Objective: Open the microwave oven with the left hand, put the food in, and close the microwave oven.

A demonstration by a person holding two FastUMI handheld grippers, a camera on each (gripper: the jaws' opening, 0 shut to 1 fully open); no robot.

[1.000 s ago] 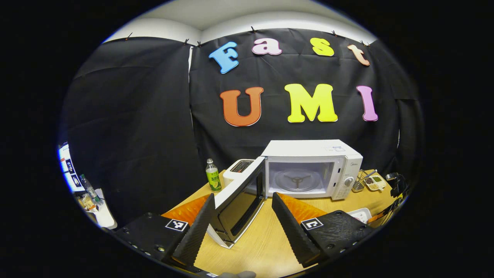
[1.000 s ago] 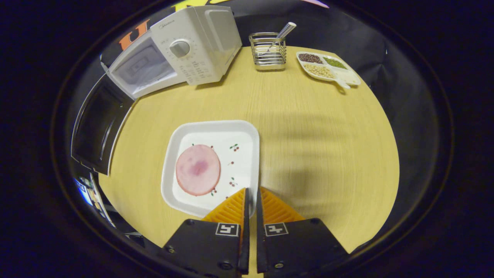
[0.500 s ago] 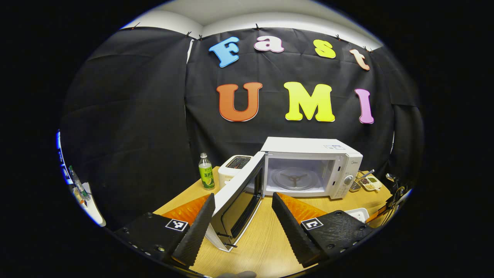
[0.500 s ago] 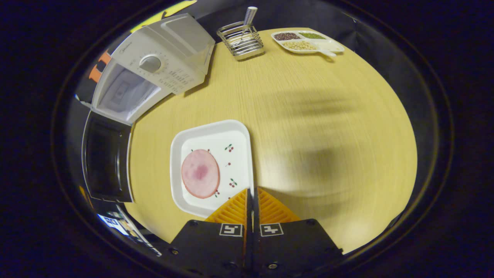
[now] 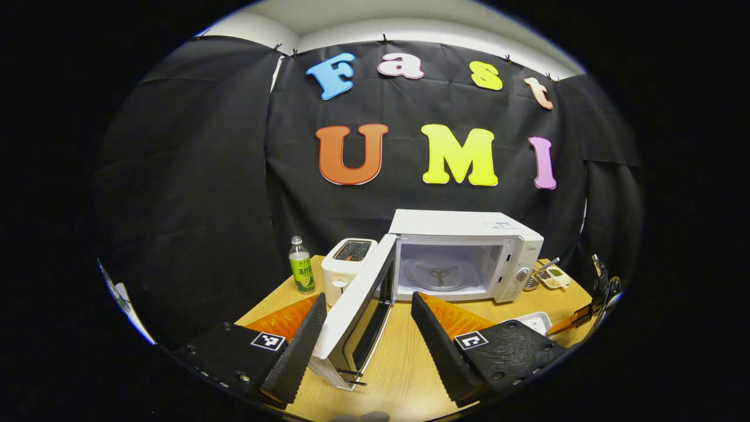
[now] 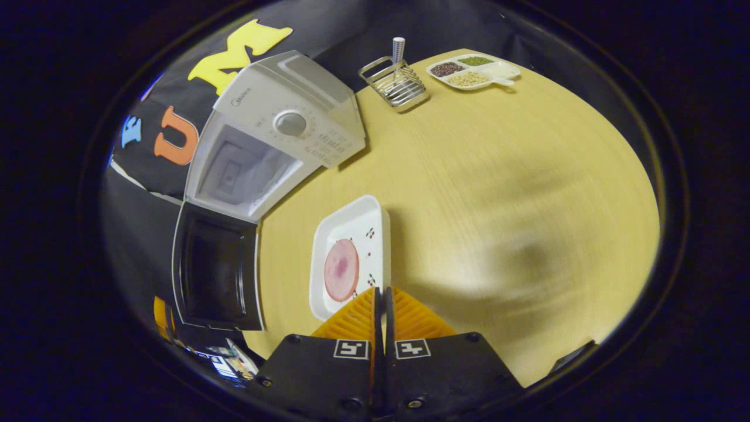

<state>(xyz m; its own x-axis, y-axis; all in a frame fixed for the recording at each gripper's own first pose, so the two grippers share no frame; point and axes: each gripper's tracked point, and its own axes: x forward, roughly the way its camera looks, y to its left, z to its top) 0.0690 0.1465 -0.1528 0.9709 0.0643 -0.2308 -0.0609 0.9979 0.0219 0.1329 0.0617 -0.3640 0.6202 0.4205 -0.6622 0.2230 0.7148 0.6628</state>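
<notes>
- Plate (image 6: 351, 252) with a ham slice (image 6: 341, 269) is pinched by its near rim in the right gripper (image 6: 382, 296).
- Microwave (image 6: 275, 146) cavity lies ahead and to its left, door (image 6: 217, 275) swung wide.
- Left gripper (image 5: 366, 328) is spread, straddling the door (image 5: 357, 310) edge, holding nothing.

Staged demo booth, probably: black cloth wall (image 5: 193, 176), microwave (image 5: 463, 252) on table (image 6: 498, 176).

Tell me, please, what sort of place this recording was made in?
Probably a staged kitchen booth: a microwave, toaster and utensil rack stand on a wooden table against black cloth.
</notes>
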